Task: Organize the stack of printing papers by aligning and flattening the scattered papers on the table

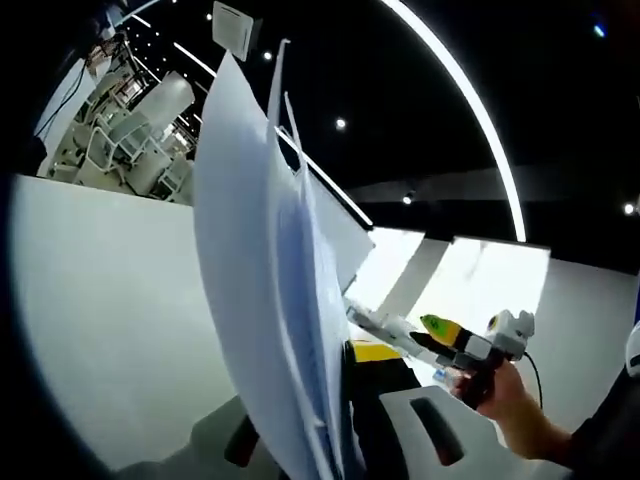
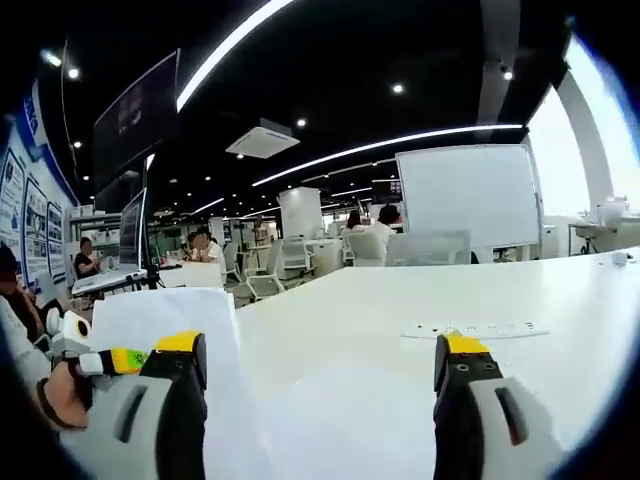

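Observation:
A stack of white printing papers (image 1: 270,300) stands on edge and fans apart slightly at the top. It rises from between the jaws of my left gripper (image 1: 315,400), which is shut on it; one jaw is hidden behind the sheets. My right gripper (image 1: 365,320), held by a hand (image 1: 505,395), comes in from the right with its tips close to the stack's edge. In the right gripper view, my right gripper (image 2: 322,350) is wide open with nothing between its yellow-tipped jaws. The upright papers (image 2: 165,315) and the left gripper (image 2: 135,358) are at its left.
The white table (image 2: 400,390) stretches ahead, with a white power strip (image 2: 475,328) lying on it. A whiteboard (image 2: 465,195) stands behind the table. Office chairs (image 2: 280,265) and seated people (image 2: 205,245) are further back.

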### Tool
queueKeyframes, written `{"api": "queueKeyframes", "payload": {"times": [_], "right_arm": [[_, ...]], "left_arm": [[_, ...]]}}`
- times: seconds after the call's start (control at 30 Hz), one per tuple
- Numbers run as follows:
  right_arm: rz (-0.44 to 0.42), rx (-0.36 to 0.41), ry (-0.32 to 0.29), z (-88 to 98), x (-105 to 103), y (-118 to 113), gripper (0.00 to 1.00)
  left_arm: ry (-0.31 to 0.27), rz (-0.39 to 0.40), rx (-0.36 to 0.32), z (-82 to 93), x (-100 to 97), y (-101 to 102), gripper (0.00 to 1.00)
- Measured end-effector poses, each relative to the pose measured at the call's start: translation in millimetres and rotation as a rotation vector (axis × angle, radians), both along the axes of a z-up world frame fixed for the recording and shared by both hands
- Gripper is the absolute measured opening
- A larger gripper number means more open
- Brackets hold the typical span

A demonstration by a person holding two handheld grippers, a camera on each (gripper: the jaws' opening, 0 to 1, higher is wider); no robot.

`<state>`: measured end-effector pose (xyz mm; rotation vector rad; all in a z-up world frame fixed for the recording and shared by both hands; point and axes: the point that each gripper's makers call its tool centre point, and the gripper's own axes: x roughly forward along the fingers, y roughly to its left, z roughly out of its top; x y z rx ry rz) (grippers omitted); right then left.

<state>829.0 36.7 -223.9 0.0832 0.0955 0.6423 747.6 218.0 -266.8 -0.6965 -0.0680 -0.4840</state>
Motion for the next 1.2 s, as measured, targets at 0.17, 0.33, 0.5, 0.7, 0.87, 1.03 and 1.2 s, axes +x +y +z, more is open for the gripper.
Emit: {"api": "queueKeyframes", "payload": {"times": [0.17, 0.33, 0.5, 0.7, 0.87, 1.03, 1.2], "right_arm": [[-0.005, -0.008, -0.002, -1.7, -2, -5, 0.9], [-0.012, -0.01, -0.007, -0.2, -3, -8, 0.9], [-0.019, -0.015, -0.014, 0.1, -6, -14, 0.89], [-0.033, -0.021, -0.023, 0.9, -8, -20, 0.89], [-0.038, -0.02, -0.031, 3.2, -10, -26, 0.89], [-0.055, -0.003, -0.032, 6.5, -9, -34, 0.89], [-0.057, 0.01, -0.032, 8.8, -10, -36, 0.89]], "left_arm": [[0.0, 0.001, 0.002, -0.2, 0.1, 0, 0.07], [0.001, 0.003, 0.007, -0.3, 0.1, 0, 0.07], [0.001, 0.003, 0.008, -0.5, 0.2, 0, 0.07], [0.001, 0.004, 0.01, -0.8, 0.6, 0, 0.07], [0.001, 0.005, 0.014, -0.9, 0.5, 0, 0.07], [0.0, 0.004, 0.017, -1.0, 0.9, 0, 0.07], [0.0, 0.004, 0.015, -1.1, 1.0, 0, 0.07]]}}
